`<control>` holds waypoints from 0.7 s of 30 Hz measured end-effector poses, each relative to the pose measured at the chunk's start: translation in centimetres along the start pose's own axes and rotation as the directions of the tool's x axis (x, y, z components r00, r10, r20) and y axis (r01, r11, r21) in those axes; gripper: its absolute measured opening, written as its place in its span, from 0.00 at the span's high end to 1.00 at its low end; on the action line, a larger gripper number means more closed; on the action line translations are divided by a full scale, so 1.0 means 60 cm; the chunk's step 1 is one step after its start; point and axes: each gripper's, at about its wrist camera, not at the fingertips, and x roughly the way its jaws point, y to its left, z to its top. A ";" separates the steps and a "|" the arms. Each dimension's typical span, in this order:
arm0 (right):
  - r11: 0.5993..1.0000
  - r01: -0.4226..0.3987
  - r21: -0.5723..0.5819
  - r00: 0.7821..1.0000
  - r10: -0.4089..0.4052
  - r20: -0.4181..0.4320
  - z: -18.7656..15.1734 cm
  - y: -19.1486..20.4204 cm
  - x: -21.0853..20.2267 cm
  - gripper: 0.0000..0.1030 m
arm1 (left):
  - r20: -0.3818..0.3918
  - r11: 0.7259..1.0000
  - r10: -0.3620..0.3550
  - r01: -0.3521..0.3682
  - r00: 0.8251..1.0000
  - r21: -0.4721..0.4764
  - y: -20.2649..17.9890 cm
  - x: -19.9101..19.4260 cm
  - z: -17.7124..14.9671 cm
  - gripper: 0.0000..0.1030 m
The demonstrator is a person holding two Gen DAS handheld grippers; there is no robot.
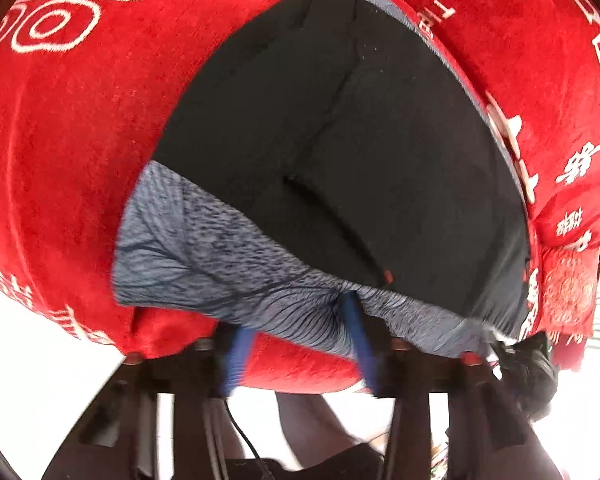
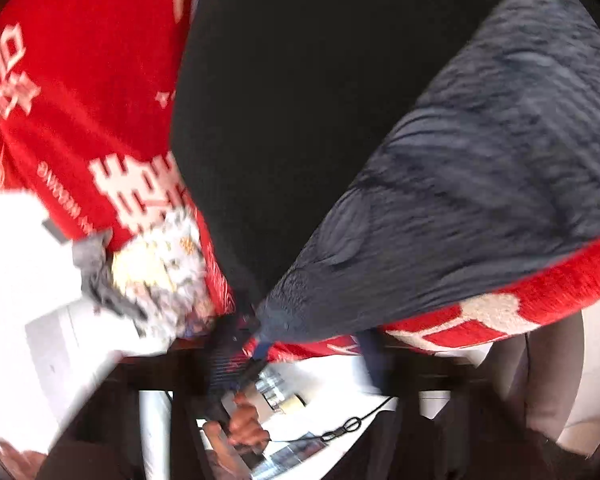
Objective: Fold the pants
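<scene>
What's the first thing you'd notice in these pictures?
The bright red cloth with white writing, spread under everything. On it lie dark pants with a speckled grey waistband at the near edge. The left gripper, with blue fingers, pinches that waistband.

Black fabric pants (image 1: 340,140) with a heathered grey waistband (image 1: 204,256) at seven o'clock lie spread flat.

Pants (image 1: 340,140) flat on cloth (image 1: 60,160), waistband (image 1: 220,256) at its near edge.
</scene>
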 end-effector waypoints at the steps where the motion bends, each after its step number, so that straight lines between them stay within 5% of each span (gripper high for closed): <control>1: 1.000 0.004 -0.014 1.000 -0.004 0.009 0.000 0.011 -0.002 0.93 | -0.004 1.000 -0.002 0.001 1.000 -0.003 0.000 -0.004 0.003 0.71; 8: 0.973 -0.005 -0.232 1.000 0.011 0.026 0.042 0.173 -0.040 0.93 | 0.095 0.997 -0.067 0.064 0.993 0.035 -0.059 -0.095 0.040 0.73; 14: 0.921 -0.011 -0.388 1.000 0.004 -0.019 0.164 0.324 -0.016 0.93 | 0.304 0.991 -0.122 0.099 0.945 0.090 -0.154 -0.169 0.157 0.72; 16: 0.906 0.014 -0.423 0.999 -0.033 -0.037 0.208 0.354 0.005 0.93 | 0.353 0.994 -0.091 0.063 0.931 0.089 -0.183 -0.166 0.213 0.53; 17: 0.897 0.034 -0.440 0.998 -0.057 -0.039 0.239 0.369 0.020 0.93 | 0.380 0.997 -0.051 0.024 0.923 0.075 -0.194 -0.159 0.238 0.23; 19: 0.886 0.071 -0.459 0.995 -0.098 -0.035 0.282 0.382 0.048 0.92 | 0.452 0.995 0.039 -0.074 0.891 0.061 -0.200 -0.143 0.284 0.16; 21: 0.875 0.112 -0.471 0.989 -0.145 -0.036 0.330 0.378 0.081 0.91 | 0.427 0.986 0.130 -0.163 0.895 0.043 -0.202 -0.094 0.331 0.16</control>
